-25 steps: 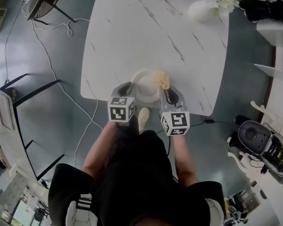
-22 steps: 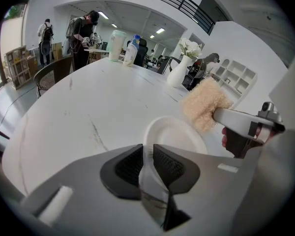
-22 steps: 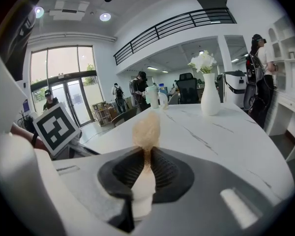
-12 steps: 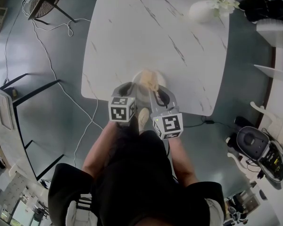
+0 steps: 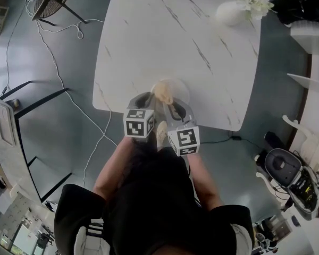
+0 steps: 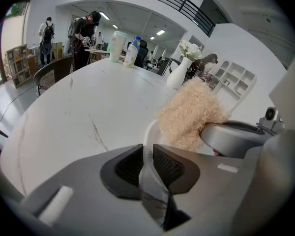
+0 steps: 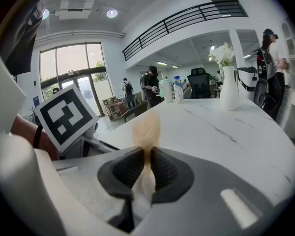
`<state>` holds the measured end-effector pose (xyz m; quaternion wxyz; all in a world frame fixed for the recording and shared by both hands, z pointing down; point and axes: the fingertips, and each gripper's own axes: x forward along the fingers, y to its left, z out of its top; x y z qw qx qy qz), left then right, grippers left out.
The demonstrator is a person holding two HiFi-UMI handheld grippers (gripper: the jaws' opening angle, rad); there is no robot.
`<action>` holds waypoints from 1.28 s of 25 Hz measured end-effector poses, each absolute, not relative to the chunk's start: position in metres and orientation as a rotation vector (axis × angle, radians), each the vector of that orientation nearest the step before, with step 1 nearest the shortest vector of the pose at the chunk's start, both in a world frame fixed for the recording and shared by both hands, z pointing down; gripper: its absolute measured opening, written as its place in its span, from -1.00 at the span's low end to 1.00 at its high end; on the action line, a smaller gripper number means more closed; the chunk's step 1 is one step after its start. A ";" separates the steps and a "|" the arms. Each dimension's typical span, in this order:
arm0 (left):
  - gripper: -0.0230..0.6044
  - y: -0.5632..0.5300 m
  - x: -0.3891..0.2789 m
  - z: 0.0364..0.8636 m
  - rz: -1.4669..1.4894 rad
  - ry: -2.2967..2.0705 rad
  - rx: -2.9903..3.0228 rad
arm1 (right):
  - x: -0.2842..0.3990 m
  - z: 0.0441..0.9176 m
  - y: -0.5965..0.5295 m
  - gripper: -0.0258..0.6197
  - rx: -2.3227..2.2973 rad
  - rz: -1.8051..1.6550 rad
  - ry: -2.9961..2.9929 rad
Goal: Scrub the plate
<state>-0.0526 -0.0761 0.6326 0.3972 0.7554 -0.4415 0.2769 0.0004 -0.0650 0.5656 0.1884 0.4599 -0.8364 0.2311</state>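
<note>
A white plate (image 5: 183, 90) lies near the front edge of the marble table (image 5: 175, 36). My left gripper (image 5: 148, 98) is shut on the plate's near rim (image 6: 148, 132), which stands between its pads in the left gripper view. My right gripper (image 5: 168, 104) is shut on a beige fibrous scrubber (image 5: 162, 91), which rests over the left part of the plate. In the left gripper view the scrubber (image 6: 191, 113) sits just beyond the left gripper (image 6: 147, 155), with the right gripper's grey body beside it. In the right gripper view the scrubber (image 7: 146, 128) sticks out past the right gripper (image 7: 147, 157).
A white vase with flowers (image 5: 233, 10) stands at the table's far right corner. Bottles and a jar (image 6: 124, 46) stand at the far end. A chair (image 5: 50, 1) and cables (image 5: 58, 73) are on the floor to the left. The table's front edge runs just under both grippers.
My right gripper has carried the scrubber leftward across the plate, from its right side to its left part. The left gripper and the plate have stayed put.
</note>
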 end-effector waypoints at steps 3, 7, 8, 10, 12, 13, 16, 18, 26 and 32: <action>-0.70 -0.076 -0.052 0.633 0.698 -1.117 1.913 | 0.000 0.573 -0.062 -0.79 1.284 0.658 -2.337; -0.71 -0.077 -0.052 0.633 0.692 -1.119 1.916 | 0.002 0.579 -0.059 -0.79 1.283 0.672 -2.322; -0.71 -0.077 -0.052 0.633 0.691 -1.120 1.916 | 0.002 0.580 -0.058 -0.79 1.281 0.674 -2.318; -0.71 -0.076 -0.052 0.633 0.690 -1.121 1.915 | 0.003 0.583 -0.055 -0.79 1.277 0.679 -2.309; -0.71 -0.076 -0.052 0.633 0.689 -1.121 1.915 | 0.004 0.586 -0.052 -0.79 1.276 0.686 -2.301; -0.71 -0.076 -0.052 0.633 0.689 -1.121 1.916 | 0.004 0.587 -0.050 -0.79 1.276 0.689 -2.298; -0.71 -0.076 -0.052 0.633 0.689 -1.119 1.916 | 0.006 0.590 -0.046 -0.79 1.279 0.694 -2.288; -0.71 -0.076 -0.053 0.633 0.688 -1.119 1.918 | 0.008 0.591 -0.043 -0.79 1.287 0.694 -2.280; -0.71 -0.076 -0.053 0.632 0.690 -1.120 1.923 | 0.023 0.592 -0.041 -0.79 1.340 0.703 -2.249; -0.71 -0.076 -0.053 0.632 0.692 -1.121 1.926 | 0.040 0.596 -0.040 -0.79 1.396 0.710 -2.211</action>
